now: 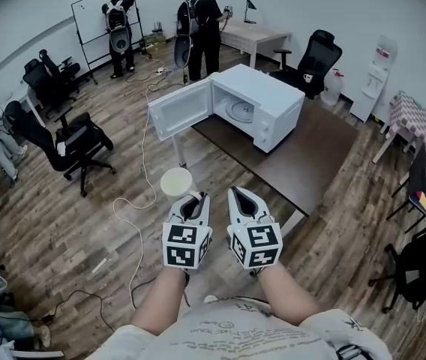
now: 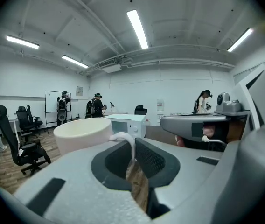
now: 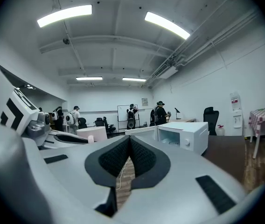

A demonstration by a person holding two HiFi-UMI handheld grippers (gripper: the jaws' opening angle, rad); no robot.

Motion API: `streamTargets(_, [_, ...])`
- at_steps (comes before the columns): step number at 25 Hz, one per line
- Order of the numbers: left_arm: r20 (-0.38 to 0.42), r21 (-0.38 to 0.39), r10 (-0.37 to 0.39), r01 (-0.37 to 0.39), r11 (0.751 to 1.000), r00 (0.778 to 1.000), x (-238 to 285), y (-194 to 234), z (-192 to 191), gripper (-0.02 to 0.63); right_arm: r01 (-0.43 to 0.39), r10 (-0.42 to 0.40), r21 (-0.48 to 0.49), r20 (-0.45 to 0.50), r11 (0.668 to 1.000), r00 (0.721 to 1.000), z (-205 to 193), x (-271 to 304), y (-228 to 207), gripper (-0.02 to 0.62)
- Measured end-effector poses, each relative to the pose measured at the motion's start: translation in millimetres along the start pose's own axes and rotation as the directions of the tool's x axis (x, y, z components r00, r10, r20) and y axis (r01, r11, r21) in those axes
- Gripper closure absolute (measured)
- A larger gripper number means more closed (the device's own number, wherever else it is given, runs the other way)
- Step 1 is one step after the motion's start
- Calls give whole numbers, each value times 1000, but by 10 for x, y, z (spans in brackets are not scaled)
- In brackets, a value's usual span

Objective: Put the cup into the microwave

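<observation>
Two things matter for this carry: height and level. Your left gripper (image 1: 195, 199) has its fingers (image 2: 155, 160) pinched on the thin looped handle (image 2: 124, 140) of the cup (image 1: 175, 181). The cup hangs in the air, seemingly over the floor, short of the tabletop (image 1: 314, 152) and well apart from the microwave (image 1: 269, 107). A handle-only grip probably lets this smooth, cream, glazed-looking cylinder swing, so move slowly and keep the rim flat. Aim past the open door (image 1: 179, 109), swung out to the left, onto the round glassy turntable (image 1: 241, 112). Your right gripper (image 1: 241, 195) has its ribbed dark fingers (image 3: 144, 155) pressed together on nothing.
</observation>
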State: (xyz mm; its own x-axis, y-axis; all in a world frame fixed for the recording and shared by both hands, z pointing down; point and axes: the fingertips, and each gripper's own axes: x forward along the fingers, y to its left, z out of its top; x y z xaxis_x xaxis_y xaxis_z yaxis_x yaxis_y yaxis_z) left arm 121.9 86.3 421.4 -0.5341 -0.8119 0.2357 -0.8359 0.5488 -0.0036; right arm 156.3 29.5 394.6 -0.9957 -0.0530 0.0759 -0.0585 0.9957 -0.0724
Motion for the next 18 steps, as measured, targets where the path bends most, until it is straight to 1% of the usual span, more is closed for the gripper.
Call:
streamTargets(9, [-8, 20, -61, 61, 998, 998, 13, 332, -66, 569, 43, -43, 2, -3, 999, 999, -63, 306, 201, 580])
streamTargets(13, [-13, 18, -67, 67, 998, 998, 57, 454, -113, 568, 36, -37, -7, -26, 999, 999, -126, 474, 244, 580])
streamTargets(18, [-23, 20, -66, 66, 998, 998, 193, 696, -182, 569, 23, -23, 6, -9, 1000, 1000, -138, 764, 312, 580])
